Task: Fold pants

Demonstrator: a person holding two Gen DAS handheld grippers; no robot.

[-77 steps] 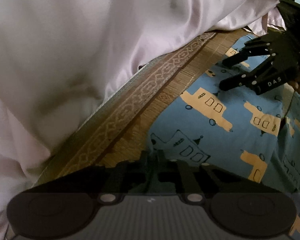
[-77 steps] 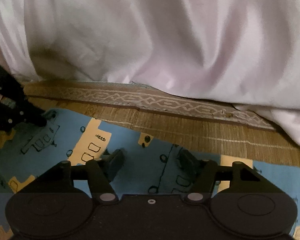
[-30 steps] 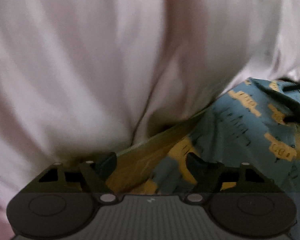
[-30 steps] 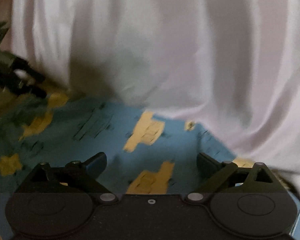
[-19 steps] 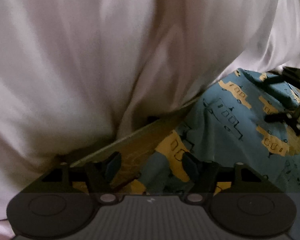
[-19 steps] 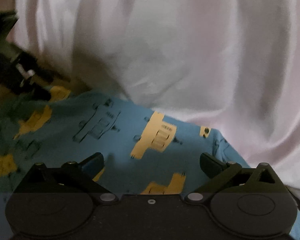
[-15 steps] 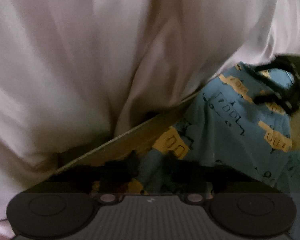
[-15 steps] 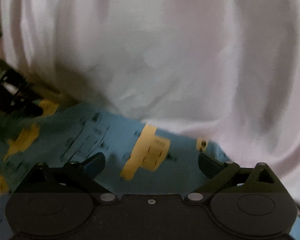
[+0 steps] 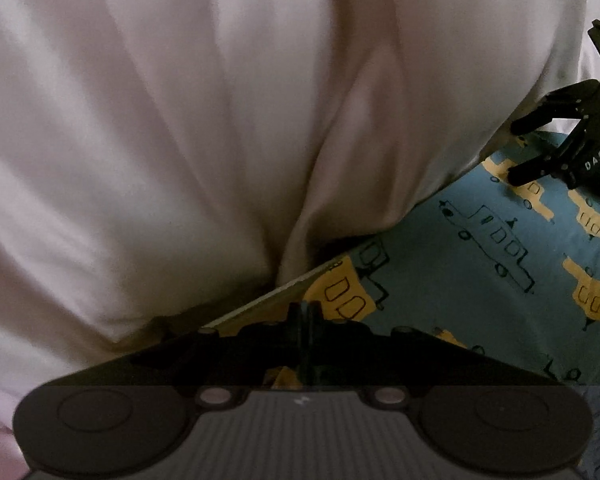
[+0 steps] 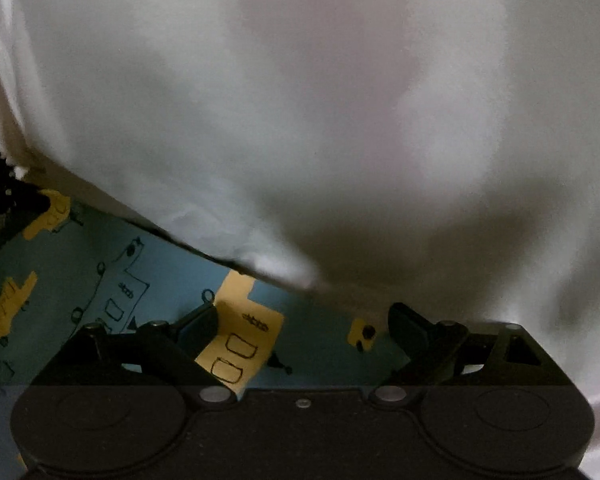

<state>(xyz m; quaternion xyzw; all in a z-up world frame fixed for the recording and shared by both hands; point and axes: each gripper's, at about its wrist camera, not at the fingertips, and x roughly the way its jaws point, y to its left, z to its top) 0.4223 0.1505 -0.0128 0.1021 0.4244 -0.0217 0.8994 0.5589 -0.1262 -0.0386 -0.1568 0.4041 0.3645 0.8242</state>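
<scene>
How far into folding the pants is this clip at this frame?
Early, and no finished fold is visible. The blue printed pants lie against a bunched white sheet. In hand: the left gripper is shut on their edge; the right gripper is open over them. All folding remains.

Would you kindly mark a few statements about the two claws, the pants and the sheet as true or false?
1. The left claw is shut on the pants. True.
2. The right claw is shut. False: its fingers stand apart over the pants.
3. The pants are plain grey. False: they are blue with yellow vehicles.
4. A pale sheet lies bunched behind the pants. True.
5. The right claw shows in the left wrist view. True, at the right edge.
</scene>
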